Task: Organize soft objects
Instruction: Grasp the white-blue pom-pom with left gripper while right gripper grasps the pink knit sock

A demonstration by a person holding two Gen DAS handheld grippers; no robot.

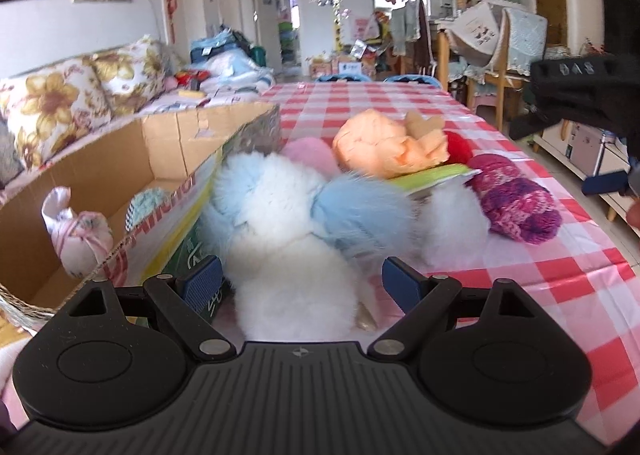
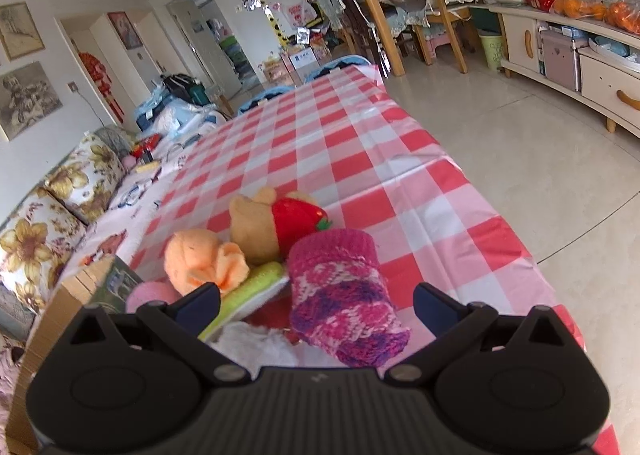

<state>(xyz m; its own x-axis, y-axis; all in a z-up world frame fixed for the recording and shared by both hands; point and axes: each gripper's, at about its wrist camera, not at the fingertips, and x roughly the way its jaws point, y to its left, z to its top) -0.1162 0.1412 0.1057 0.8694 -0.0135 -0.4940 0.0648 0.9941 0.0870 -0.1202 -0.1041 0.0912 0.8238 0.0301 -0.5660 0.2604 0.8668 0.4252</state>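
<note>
Fluffy white-and-pale-blue plush [image 1: 288, 223] lies heaped on the red-and-white checked desk [image 1: 520, 287], long-furred and rounded, directly ahead of the left tool [image 1: 301, 282]. Its nearest white lobe sits between the two blue-padded fingers [image 1: 202, 282], which stand well apart and clamp nothing; whether the fur brushes the pads cannot be told. Beyond that plush, farther from the left tool, sit a smooth pink ball [image 1: 310, 153], a crumpled orange cloth toy [image 1: 384, 143] on a flat green-edged piece [image 1: 436, 177], and a tan bear [image 2: 252, 227] with a glossy red strawberry [image 2: 298, 217]. To the right front of the left tool lies a chunky knitted roll [image 1: 516, 199] in magenta, purple and white.

That knitted roll [image 2: 344, 303] lies straight ahead of the right tool [image 2: 316, 305], between its wide-spread fingers, untouched as far as shows.

Left of the left tool, touching the plush heap, stands an open cardboard box [image 1: 168, 143], holding a tied white-and-pink cloth bundle [image 1: 78, 235] and a teal knitted piece [image 1: 146, 205].
</note>
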